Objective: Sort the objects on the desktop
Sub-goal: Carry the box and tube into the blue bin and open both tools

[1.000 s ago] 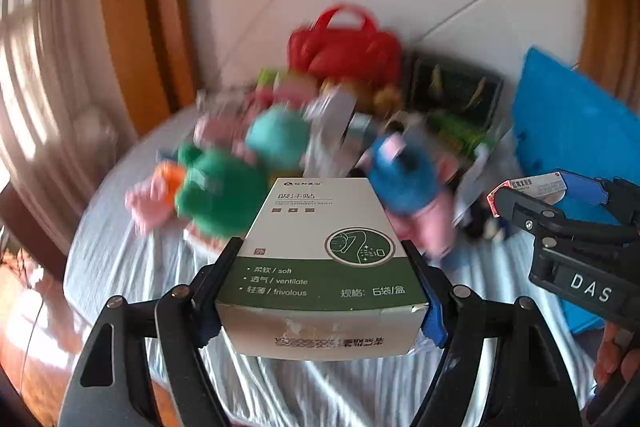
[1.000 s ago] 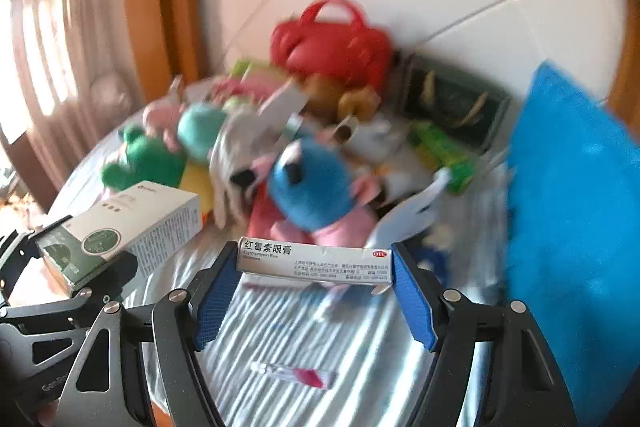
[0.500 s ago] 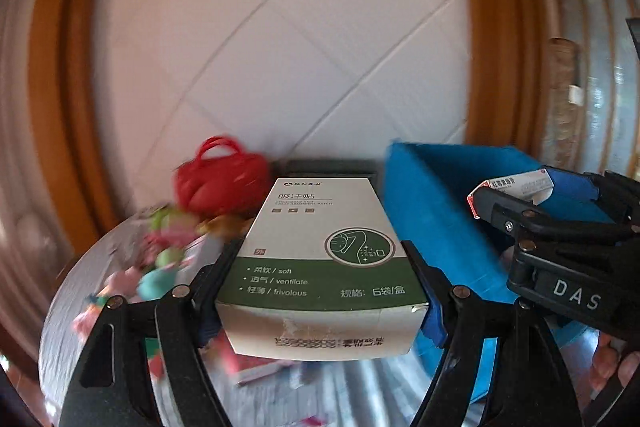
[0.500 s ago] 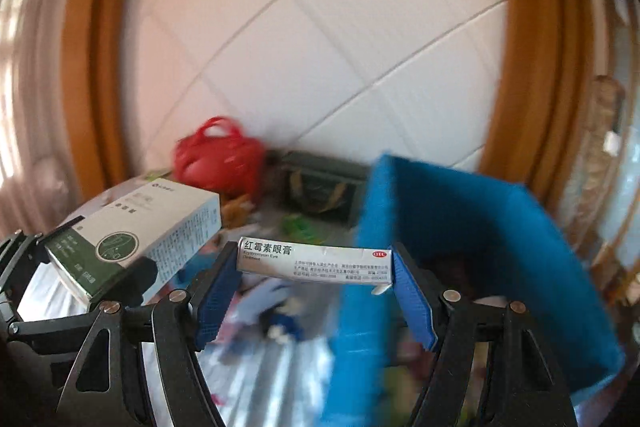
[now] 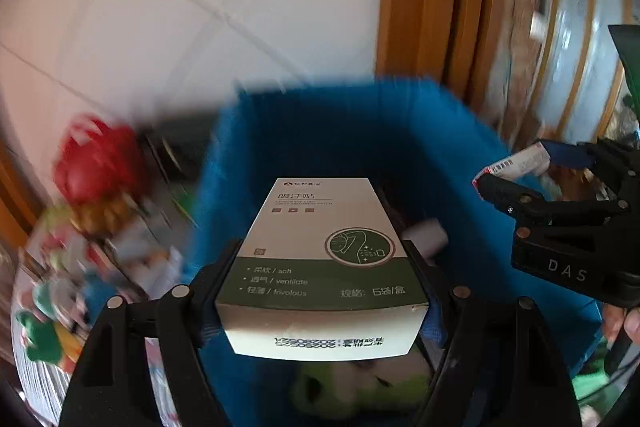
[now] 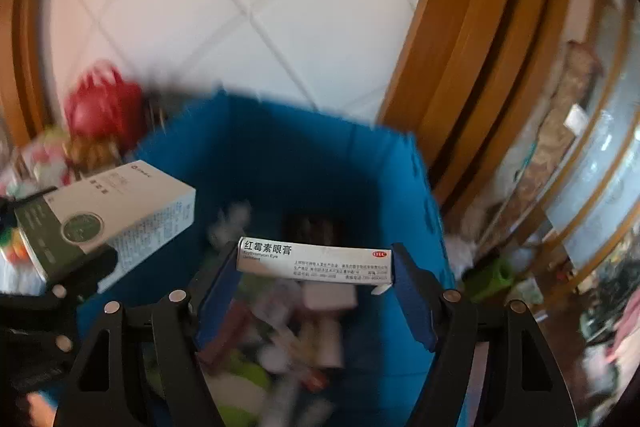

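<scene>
My left gripper [image 5: 322,267] is shut on a white-and-green box [image 5: 320,251] and holds it over the open blue bin [image 5: 352,131]. My right gripper [image 6: 316,267] is shut on a long white ointment box [image 6: 314,263] and holds it above the same blue bin [image 6: 304,147]. The white-and-green box also shows at the left of the right wrist view [image 6: 104,215]. The right gripper with the ointment box shows at the right of the left wrist view [image 5: 516,167]. Several small items lie blurred inside the bin.
A red handbag [image 5: 94,155] and plush toys [image 5: 44,331] sit on the table left of the bin, blurred. A tiled wall [image 6: 248,7] and a wooden frame [image 6: 472,47] stand behind the bin. A glass cabinet [image 6: 592,187] is at the right.
Both grippers swung right from the toy pile to above the blue bin, still holding their boxes. The bin's inside has come into view below them.
</scene>
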Demonstrator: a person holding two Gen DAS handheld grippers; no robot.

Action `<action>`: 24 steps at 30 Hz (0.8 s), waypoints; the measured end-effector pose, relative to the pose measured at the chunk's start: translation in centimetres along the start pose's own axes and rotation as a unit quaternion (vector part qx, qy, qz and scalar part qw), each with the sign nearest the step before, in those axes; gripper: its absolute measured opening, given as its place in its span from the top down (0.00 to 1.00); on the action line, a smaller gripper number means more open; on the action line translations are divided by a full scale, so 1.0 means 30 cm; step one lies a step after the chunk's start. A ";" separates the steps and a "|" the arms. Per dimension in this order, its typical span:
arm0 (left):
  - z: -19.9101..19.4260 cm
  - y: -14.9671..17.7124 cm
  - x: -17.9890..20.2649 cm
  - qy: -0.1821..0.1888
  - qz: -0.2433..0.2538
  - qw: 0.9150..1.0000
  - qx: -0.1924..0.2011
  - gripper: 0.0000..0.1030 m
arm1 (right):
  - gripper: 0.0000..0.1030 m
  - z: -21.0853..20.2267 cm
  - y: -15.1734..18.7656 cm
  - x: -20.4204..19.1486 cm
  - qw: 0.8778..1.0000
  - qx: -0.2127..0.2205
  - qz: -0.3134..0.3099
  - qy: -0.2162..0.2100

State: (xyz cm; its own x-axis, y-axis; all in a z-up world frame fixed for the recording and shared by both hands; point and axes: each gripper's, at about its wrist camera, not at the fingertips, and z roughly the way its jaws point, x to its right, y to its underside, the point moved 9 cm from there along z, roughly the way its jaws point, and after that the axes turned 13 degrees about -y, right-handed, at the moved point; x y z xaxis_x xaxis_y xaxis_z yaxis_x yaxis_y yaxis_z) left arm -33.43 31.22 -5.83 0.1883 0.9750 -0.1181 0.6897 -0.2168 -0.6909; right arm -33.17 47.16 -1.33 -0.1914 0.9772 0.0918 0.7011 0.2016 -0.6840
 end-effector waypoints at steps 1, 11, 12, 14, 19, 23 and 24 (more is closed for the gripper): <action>0.044 0.017 0.026 0.003 0.007 1.000 -0.030 0.27 | 0.29 0.048 0.027 0.023 1.000 -0.025 -0.002 -0.009; 0.348 0.262 0.178 0.005 0.072 0.963 -0.261 0.27 | 0.29 0.493 0.384 0.040 0.957 -0.273 -0.053 -0.088; 0.355 0.262 0.191 -0.002 0.080 0.960 -0.268 0.27 | 0.29 0.528 0.426 0.038 0.950 -0.292 -0.053 -0.092; 0.376 0.291 0.198 -0.012 0.090 0.956 -0.280 0.27 | 0.29 0.567 0.482 0.048 0.943 -0.316 -0.047 -0.096; 0.420 0.320 0.218 -0.018 0.088 0.947 -0.308 0.26 | 0.29 0.618 0.555 0.032 0.927 -0.355 -0.049 -0.106; 0.450 0.302 0.225 -0.033 0.090 0.947 -0.306 0.24 | 0.24 0.626 0.553 0.026 0.926 -0.358 -0.059 -0.103; 0.447 0.299 0.223 -0.034 0.088 0.947 -0.306 0.24 | 0.21 0.622 0.551 0.026 0.927 -0.357 -0.064 -0.098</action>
State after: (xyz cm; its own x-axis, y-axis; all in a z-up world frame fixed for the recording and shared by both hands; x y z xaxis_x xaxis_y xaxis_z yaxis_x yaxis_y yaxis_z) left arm -35.37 36.44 -22.39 0.3070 0.9174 -0.2532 0.9317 -0.3440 -0.1164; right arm -34.56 50.00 -26.07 -0.3754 0.9259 -0.0417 0.9269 0.3750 -0.0174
